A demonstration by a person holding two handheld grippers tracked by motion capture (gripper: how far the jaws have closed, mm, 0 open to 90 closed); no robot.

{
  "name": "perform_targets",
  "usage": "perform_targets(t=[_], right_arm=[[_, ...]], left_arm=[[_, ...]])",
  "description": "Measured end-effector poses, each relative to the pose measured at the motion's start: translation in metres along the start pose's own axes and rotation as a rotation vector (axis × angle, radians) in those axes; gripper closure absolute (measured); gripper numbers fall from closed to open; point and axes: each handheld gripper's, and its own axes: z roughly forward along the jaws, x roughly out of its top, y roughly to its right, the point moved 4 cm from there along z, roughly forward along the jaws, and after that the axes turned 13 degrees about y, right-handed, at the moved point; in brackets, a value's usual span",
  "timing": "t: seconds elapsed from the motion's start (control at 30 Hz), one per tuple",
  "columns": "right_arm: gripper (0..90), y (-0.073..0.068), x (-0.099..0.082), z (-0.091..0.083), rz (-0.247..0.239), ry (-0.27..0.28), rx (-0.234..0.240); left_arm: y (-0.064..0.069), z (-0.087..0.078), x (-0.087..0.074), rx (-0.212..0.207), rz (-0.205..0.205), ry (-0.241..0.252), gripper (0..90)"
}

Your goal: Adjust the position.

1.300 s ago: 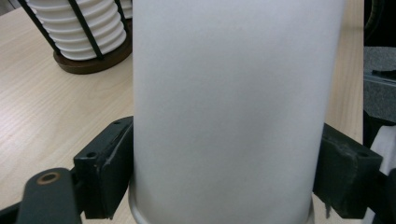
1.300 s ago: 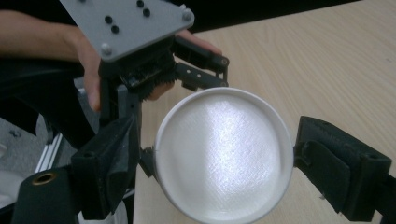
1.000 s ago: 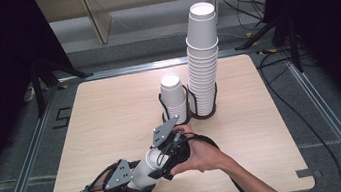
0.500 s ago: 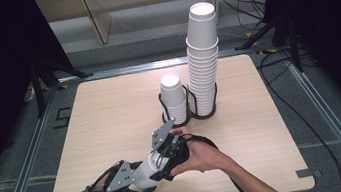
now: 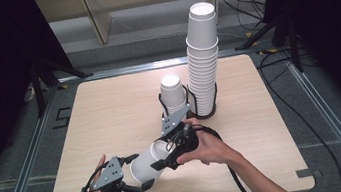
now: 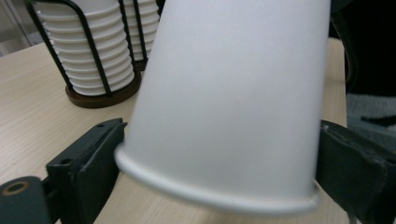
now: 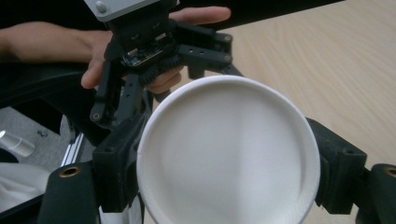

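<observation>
Near the table's (image 5: 110,114) front edge, the left gripper (image 5: 138,186) and right gripper (image 5: 160,164) are both clamped on one tilted white paper cup (image 5: 146,164).

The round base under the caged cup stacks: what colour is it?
Dark brown wooden base, best in the left gripper view.

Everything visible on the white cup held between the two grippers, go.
The held cup is a plain white, matte, paper-looking tapered cup with a rolled rim. It lies tilted on its side, held above the table's near edge. The left hand-held gripper clamps one end, its jaws on opposite sides of the wall. The right hand-held gripper grips the other end, jaws either side. No print or dents show. Whether it is one cup or several nested cannot be told.
</observation>
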Motion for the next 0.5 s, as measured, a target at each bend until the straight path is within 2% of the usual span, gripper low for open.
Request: perform_targets(t=[0.17, 0.23, 0.27, 0.37, 0.4, 0.43, 0.5], right_arm=[[24.8, 0.009, 0.005, -0.016, 0.019, 0.072, -0.039], [24.8, 0.013, 0.008, -0.023, 0.044, 0.122, -0.041], [24.8, 0.015, 0.009, -0.027, 0.057, 0.151, -0.037], [24.8, 0.017, 0.009, -0.031, 0.068, 0.183, -0.036], [24.8, 0.018, 0.009, -0.033, 0.088, 0.213, -0.034], [24.8, 0.019, 0.009, -0.032, 0.080, 0.217, -0.035], [24.9, 0.017, 0.008, -0.030, 0.101, 0.231, -0.003]], left_arm=[[-0.008, -0.006, 0.005, 0.029, -0.084, 0.081, 14.6], [-0.010, -0.006, 0.007, 0.031, -0.100, 0.114, 14.7], [-0.010, -0.008, 0.008, 0.037, -0.101, 0.102, 14.5], [-0.011, -0.009, 0.008, 0.050, -0.111, 0.105, 14.6], [-0.011, -0.006, 0.008, 0.035, -0.125, 0.140, 14.6], [-0.011, -0.006, 0.008, 0.034, -0.122, 0.142, 14.6], [-0.011, -0.006, 0.008, 0.043, -0.122, 0.141, 14.6]])
